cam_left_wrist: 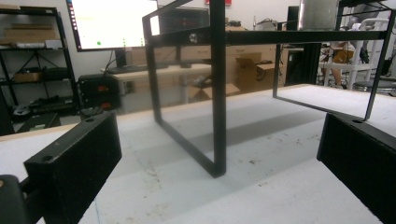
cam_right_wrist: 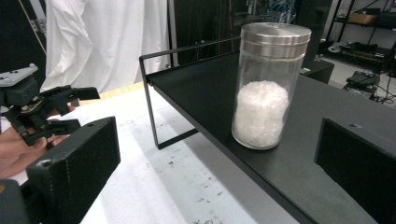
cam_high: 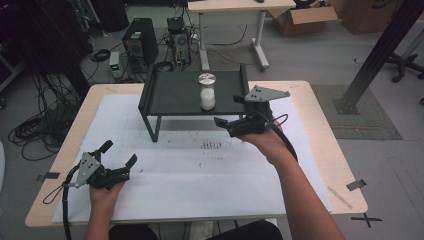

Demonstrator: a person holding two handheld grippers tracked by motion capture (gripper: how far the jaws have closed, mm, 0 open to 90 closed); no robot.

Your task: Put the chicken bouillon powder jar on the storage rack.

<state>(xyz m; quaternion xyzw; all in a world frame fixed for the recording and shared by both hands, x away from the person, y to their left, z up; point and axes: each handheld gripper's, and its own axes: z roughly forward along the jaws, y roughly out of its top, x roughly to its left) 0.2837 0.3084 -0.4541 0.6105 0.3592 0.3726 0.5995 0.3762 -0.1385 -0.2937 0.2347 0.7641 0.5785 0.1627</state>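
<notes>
So I've got my right gripper (cam_high: 231,111) up at the front edge of the black shelf (cam_high: 175,95), jaws spread wide and empty, lined up on the glass jar (cam_right_wrist: 270,86). The jar's standing upright on the shelf at about 12 o'clock from me, half full of white crystals, metal lid on. I'd guess approaching level keeps it from tipping. My left gripper (cam_high: 119,154) is parked low at 8 o'clock, also spread wide, out of the way.

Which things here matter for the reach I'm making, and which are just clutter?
In the job:
- clear glass jar with metal lid and white granules
- black metal shelf under it
- right gripper, open beside it

Lying about:
- left gripper, open
- brown cardboard box
</notes>
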